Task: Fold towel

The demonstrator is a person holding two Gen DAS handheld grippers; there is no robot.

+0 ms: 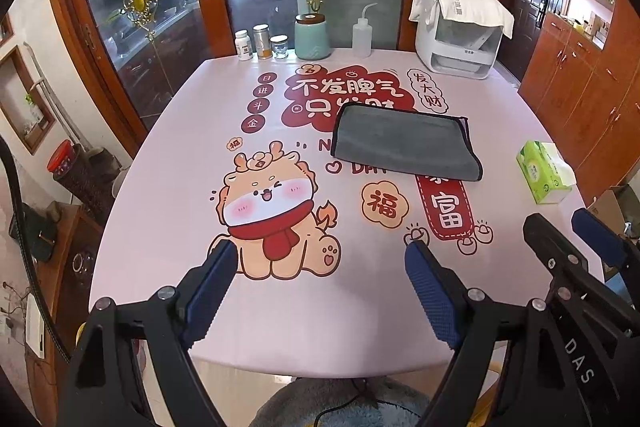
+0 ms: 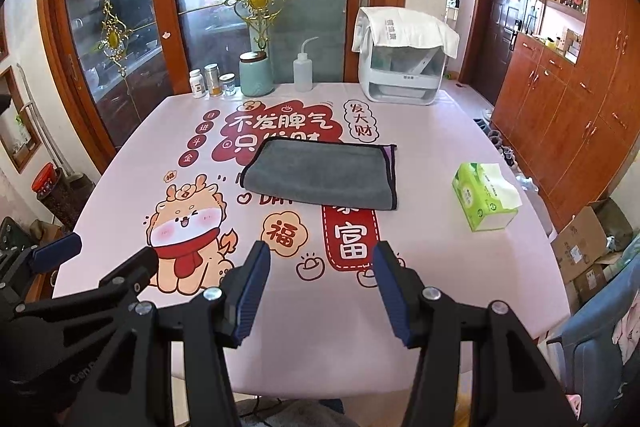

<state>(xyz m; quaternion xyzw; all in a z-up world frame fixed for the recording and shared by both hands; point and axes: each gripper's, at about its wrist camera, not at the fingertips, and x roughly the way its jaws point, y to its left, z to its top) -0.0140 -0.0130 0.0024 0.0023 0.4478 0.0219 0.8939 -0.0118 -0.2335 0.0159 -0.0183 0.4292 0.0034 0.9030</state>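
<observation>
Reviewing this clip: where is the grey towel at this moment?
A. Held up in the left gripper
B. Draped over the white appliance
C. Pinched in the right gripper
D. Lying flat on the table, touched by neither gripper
D: the grey towel lies flat on the table, while the left gripper and right gripper are both open and short of it.

Folded grey towel (image 1: 404,143) flat on printed desk (image 1: 160,211), green tissue pack (image 1: 544,173) well to its right, left tongs (image 1: 320,259) spread wide, empty, above near edge, right tongs (image 1: 560,223) alongside.
</observation>
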